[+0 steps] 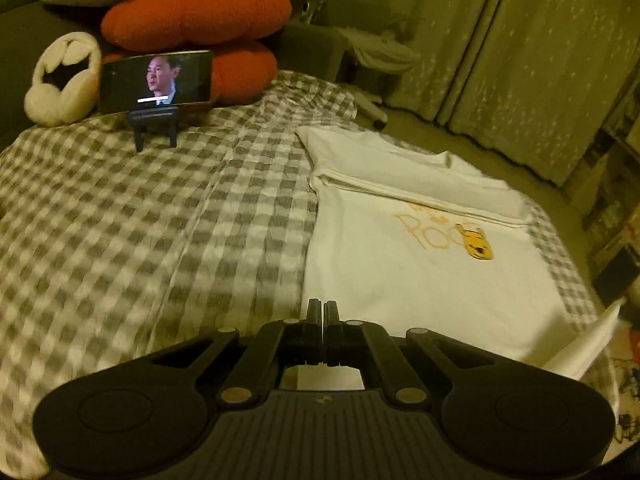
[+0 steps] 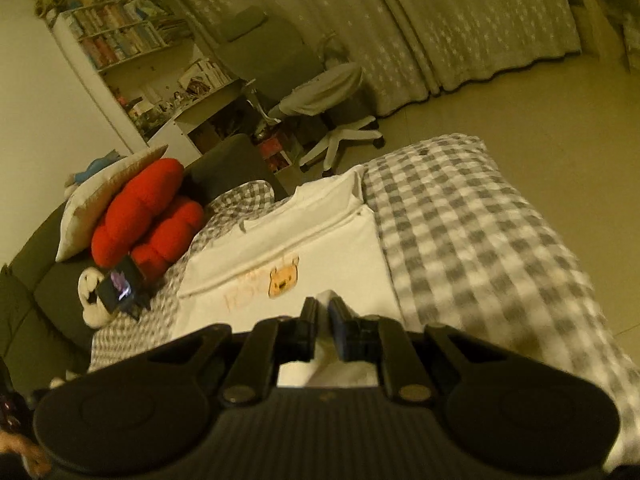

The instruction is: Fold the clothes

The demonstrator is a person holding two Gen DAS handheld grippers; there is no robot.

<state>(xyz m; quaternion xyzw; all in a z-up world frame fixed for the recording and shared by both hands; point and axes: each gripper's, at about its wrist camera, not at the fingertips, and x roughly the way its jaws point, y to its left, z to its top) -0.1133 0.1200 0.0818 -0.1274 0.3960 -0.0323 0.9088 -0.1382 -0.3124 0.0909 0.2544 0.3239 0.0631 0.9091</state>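
1. Nearest the camera, the left gripper (image 1: 323, 312) has its two fingers pressed together above the near hem of a white T-shirt (image 1: 400, 272); whether a thin layer of cloth is caught between them cannot be told from this view.

2. The right gripper (image 2: 323, 312) has its fingers nearly together with a bunched fold of the same T-shirt's white cloth between them, lifted off the bed; the raised corner also shows at the right edge of the left view.

3. The T-shirt lies flat on a grey checked bedspread (image 1: 140, 220), print side up, with a yellow bear face (image 2: 283, 278) and orange lettering; one sleeve side is already turned in across the chest.

4. The step in hand looks like bringing the bottom hem up toward the collar. It would go best with both corners carried level and the cloth kept taut, so the edge lands square on the folded band and the print does not wrinkle.

5. Further back, a phone (image 1: 157, 80) on a small stand plays video beside white earmuffs (image 1: 60, 80) and red cushions (image 1: 196, 16).

6. Beyond the bed stand a desk chair (image 2: 320, 92), a bookshelf (image 2: 116, 36) and drawn curtains (image 2: 460, 20).
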